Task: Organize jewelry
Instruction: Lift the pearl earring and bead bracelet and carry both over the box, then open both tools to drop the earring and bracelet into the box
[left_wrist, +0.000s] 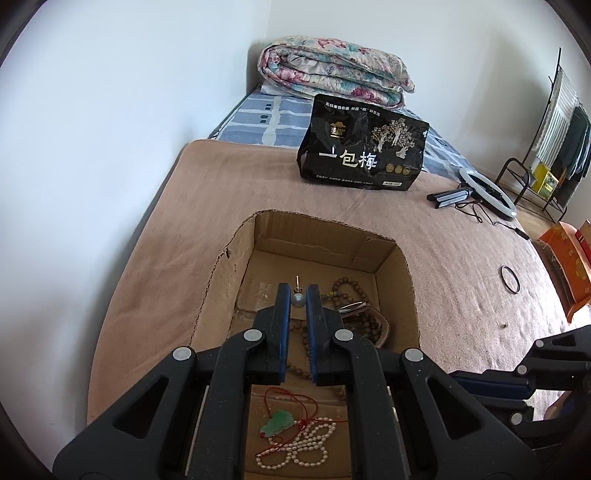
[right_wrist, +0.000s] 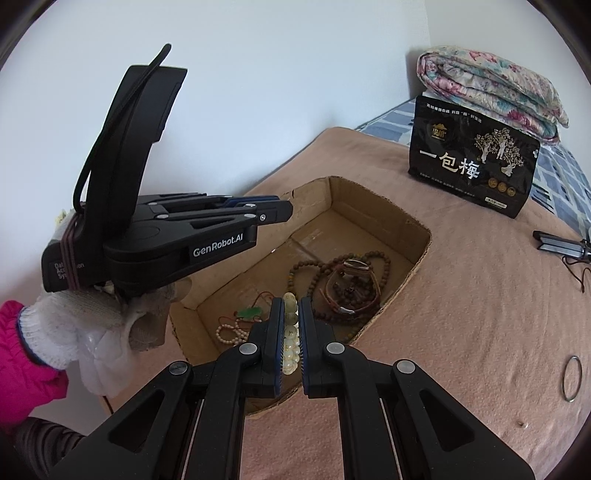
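An open cardboard box (left_wrist: 395, 280) (right_wrist: 417, 236) lies on the pink blanket. My left gripper (left_wrist: 297, 295) hangs over it, shut on a pearl earring (left_wrist: 297, 300) whose post sticks up. My right gripper (right_wrist: 291, 310) is at the box's near edge, shut on a cream bead bracelet (right_wrist: 290, 332). Inside lie a brown bead string (right_wrist: 314, 267), a watch (right_wrist: 354, 273), a green jade pendant on red cord (left_wrist: 275, 422) (right_wrist: 249, 314) and a pearl necklace (left_wrist: 299, 448) (right_wrist: 231, 332). The left gripper (right_wrist: 288, 210), held by a white-gloved hand (right_wrist: 92, 325), shows at the left of the right wrist view.
A black snack bag (left_wrist: 364, 147) (right_wrist: 476, 166) stands beyond the box, a folded floral quilt (left_wrist: 332, 70) behind it. A thin ring (left_wrist: 509, 279) (right_wrist: 571, 377) and a small stud (right_wrist: 521, 424) lie on the blanket at right. A ring light (left_wrist: 487, 192) lies near the bed edge.
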